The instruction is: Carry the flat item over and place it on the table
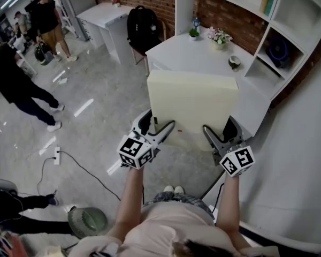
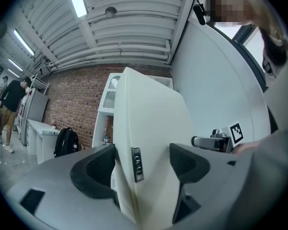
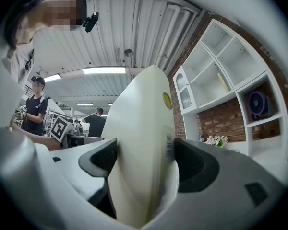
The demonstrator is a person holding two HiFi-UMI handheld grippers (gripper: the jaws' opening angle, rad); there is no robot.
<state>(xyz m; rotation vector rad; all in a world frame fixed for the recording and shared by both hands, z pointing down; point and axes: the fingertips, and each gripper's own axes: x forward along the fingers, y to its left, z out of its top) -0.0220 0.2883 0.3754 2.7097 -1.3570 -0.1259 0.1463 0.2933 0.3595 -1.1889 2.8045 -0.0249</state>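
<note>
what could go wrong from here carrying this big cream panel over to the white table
1. The left gripper and right gripper clamp only the near edge of the pale cream flat panel, so its far end may sag or twist out of the jaws.
2. The white table holds a pink flower pot and a small green plant. The panel could knock them over when it is set down.

The flat item [image 1: 192, 103] is a pale cream, square panel with a thick plain edge; it is held roughly level in the air, its near edge clamped between the jaws of the left gripper [image 1: 159, 130] and the right gripper [image 1: 220, 134]; its far edge overlaps the white table's [image 1: 179, 52] near corner in the head view.
</note>
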